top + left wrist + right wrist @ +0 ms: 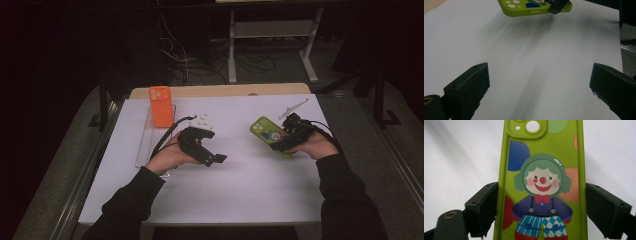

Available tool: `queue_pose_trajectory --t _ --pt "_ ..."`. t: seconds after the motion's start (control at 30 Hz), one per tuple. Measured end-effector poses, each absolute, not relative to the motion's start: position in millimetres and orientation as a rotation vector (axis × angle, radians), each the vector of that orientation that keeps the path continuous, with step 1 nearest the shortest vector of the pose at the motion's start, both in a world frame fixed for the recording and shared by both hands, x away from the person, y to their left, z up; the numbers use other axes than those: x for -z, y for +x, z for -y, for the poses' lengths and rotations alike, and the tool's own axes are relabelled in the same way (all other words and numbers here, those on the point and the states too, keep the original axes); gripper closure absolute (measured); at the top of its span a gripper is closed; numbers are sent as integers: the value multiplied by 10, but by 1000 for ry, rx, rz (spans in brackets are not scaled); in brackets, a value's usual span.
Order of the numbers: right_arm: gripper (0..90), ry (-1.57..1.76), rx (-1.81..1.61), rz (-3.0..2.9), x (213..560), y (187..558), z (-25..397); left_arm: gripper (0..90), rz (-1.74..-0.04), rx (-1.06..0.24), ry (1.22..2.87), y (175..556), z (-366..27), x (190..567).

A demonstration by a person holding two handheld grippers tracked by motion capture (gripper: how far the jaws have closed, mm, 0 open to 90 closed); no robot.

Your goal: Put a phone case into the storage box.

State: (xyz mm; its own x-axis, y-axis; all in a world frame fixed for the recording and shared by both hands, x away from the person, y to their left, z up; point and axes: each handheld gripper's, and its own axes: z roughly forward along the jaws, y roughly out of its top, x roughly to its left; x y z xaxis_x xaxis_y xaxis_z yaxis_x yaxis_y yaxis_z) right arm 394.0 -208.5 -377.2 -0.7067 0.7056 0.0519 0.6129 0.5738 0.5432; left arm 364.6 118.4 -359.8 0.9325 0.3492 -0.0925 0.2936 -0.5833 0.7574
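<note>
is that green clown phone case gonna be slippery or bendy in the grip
The green clown-printed phone case looks matte and rubbery, so it probably grips well. The right gripper clamps its long edges; an empty case might flex. It appears lifted off the white table, so it is likely light.

White-topped table (240, 175), pale wood strip (220, 90) exposed along the far edge. Clear flat tray (145, 145) lies at the left side, orange phone case (161, 106) resting on its far end. Small white part (202, 120) near centre. Thin white stick-like piece (295, 106) at far right, details too small to tell.
</note>
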Motion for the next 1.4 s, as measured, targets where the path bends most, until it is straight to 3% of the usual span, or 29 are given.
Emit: queue_pose_trajectory --t 0.43,1.4 --pt "152 881 -877 -2758 3738 4029 1794 25 -373 -64 2252 3699 -1217 3622" --pt "152 286 -879 -2984 3752 3615 1138 25 -146 -19 2314 3504 -1185 3640"
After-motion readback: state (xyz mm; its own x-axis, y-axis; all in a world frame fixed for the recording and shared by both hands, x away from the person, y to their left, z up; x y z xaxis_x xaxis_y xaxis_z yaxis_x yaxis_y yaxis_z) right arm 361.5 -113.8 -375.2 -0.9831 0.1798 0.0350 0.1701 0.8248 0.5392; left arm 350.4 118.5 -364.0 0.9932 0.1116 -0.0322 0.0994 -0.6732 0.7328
